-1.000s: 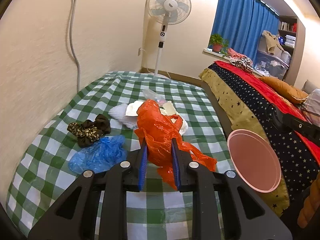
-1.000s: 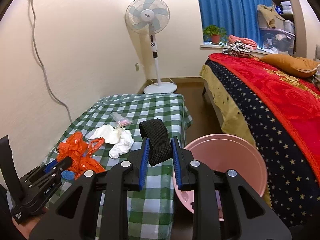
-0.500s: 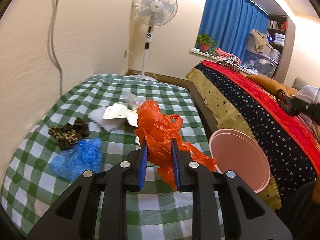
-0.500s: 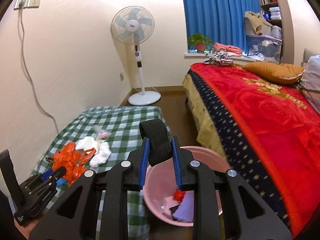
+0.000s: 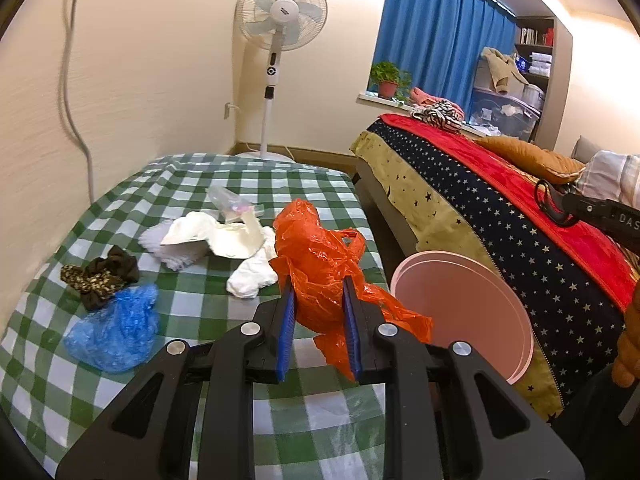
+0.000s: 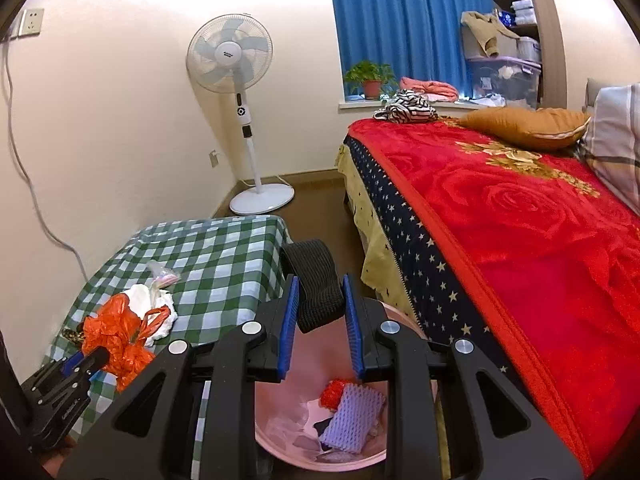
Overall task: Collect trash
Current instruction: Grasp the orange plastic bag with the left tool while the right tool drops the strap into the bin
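Both jaw pairs are clamped, right gripper (image 6: 320,316) on a black band (image 6: 316,280) above the pink bin (image 6: 400,456) at lower centre, left gripper (image 5: 319,320) on an orange bag (image 5: 320,264); release squarely over the opening

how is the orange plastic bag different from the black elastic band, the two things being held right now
The orange plastic bag is thin, shiny, crumpled film; the black elastic band is a ribbed woven loop. The bag, in the left hand-held gripper, hangs above the checked tablecloth; the band, in the right hand-held gripper, is above the pink bin. Both are pinched between blue pads.
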Demonstrator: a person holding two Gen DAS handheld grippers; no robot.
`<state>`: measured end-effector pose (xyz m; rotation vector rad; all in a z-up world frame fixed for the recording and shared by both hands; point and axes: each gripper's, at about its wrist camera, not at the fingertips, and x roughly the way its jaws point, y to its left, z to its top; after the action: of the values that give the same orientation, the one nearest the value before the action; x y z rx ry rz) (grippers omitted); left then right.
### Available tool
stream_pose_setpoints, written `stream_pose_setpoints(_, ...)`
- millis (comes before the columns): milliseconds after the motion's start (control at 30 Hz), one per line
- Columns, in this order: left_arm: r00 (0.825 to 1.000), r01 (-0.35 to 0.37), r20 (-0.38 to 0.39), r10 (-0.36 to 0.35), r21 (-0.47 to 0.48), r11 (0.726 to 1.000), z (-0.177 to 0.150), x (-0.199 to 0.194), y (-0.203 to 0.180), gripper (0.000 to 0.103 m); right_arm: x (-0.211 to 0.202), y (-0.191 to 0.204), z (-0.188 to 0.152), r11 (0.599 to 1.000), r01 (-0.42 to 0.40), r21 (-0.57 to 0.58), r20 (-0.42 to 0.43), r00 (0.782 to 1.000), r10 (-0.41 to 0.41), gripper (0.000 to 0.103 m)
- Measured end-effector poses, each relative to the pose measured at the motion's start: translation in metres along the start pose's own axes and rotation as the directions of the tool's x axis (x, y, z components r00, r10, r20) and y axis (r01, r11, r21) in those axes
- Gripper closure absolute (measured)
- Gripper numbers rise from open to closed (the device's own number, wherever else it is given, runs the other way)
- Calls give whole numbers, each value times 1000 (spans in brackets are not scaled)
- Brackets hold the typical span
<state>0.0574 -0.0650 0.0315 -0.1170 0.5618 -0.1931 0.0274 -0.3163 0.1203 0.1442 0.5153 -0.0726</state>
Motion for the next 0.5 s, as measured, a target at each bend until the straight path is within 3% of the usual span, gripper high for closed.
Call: stream_pose_setpoints(500, 997, 81, -23, -80, 64, 995, 1, 38, -51, 81, 34, -19, -5, 999, 34, 31, -48, 998, -32, 80)
